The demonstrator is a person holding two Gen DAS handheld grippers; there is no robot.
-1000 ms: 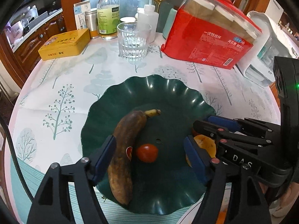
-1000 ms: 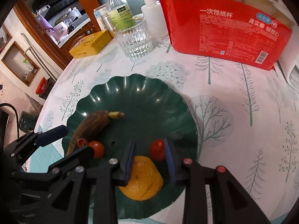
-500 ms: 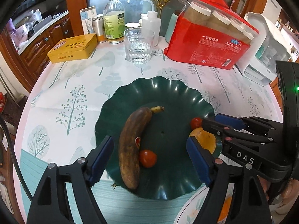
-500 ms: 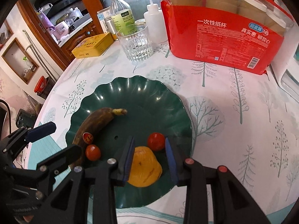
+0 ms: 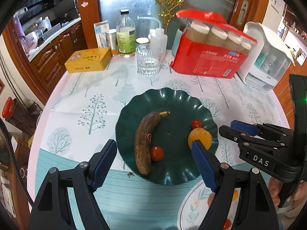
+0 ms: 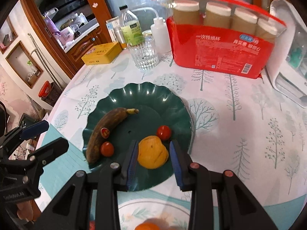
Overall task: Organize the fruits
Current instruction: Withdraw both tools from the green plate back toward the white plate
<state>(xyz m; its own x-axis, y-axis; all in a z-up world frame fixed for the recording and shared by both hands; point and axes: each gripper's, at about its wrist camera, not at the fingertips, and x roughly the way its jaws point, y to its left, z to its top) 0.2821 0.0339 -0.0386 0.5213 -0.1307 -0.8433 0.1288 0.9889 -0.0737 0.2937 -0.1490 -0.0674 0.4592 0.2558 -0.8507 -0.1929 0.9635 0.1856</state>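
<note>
Left wrist view: green plate (image 5: 199, 103) farther off than before.

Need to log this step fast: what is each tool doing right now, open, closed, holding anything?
Left tool: open wide, holding nothing.
Right tool: open a narrow gap, holding nothing; the orange fruit lies on the green plate below.

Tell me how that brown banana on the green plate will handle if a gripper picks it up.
The banana looks almost wholly brown, so it is probably soft and may bruise or split under firm fingers. Its long curved shape would likely sag or swing if gripped near one end. Lying flat on the green plate, it seems unlikely to roll.
</note>
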